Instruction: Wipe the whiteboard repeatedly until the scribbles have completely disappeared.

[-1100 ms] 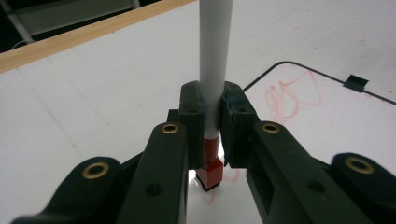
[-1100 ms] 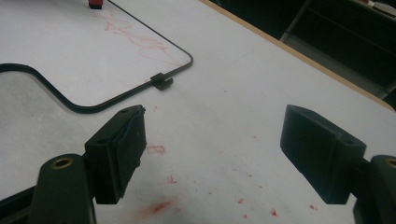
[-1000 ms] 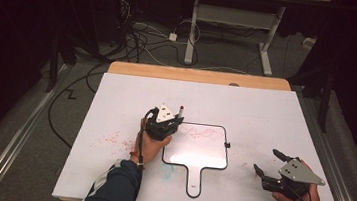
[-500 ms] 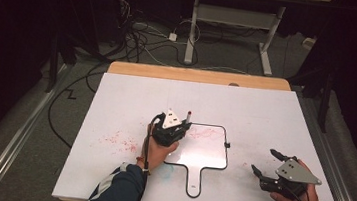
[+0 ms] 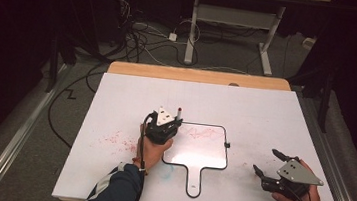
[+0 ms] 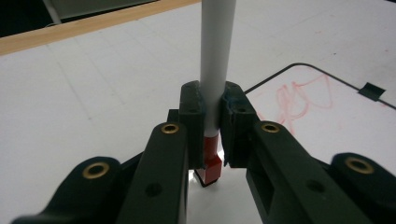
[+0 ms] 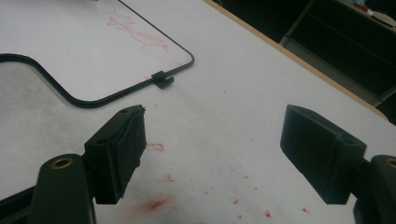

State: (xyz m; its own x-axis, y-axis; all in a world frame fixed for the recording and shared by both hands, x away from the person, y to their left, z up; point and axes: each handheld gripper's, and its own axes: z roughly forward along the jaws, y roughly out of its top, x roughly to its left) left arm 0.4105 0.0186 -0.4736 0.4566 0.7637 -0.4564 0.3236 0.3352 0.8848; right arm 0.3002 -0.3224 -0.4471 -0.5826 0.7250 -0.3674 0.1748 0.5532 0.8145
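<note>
My left gripper is shut on a marker, over the top left corner of a small black-rimmed whiteboard with a handle. In the left gripper view the white marker stands upright between the pads, red tip down just above the surface. A red scribble runs along the board's top part. My right gripper is open to the right of the board, low over the table. In the right gripper view nothing is between its fingers, and the board's corner lies ahead to the left.
A large white sheet covers the table, with red smudges left of the board and red specks under the right gripper. The wooden table edge is at the far side. Cables lie on the floor beyond.
The left gripper with the marker shifted slightly right over the board's top left, then back left. The right gripper stayed where it was.
</note>
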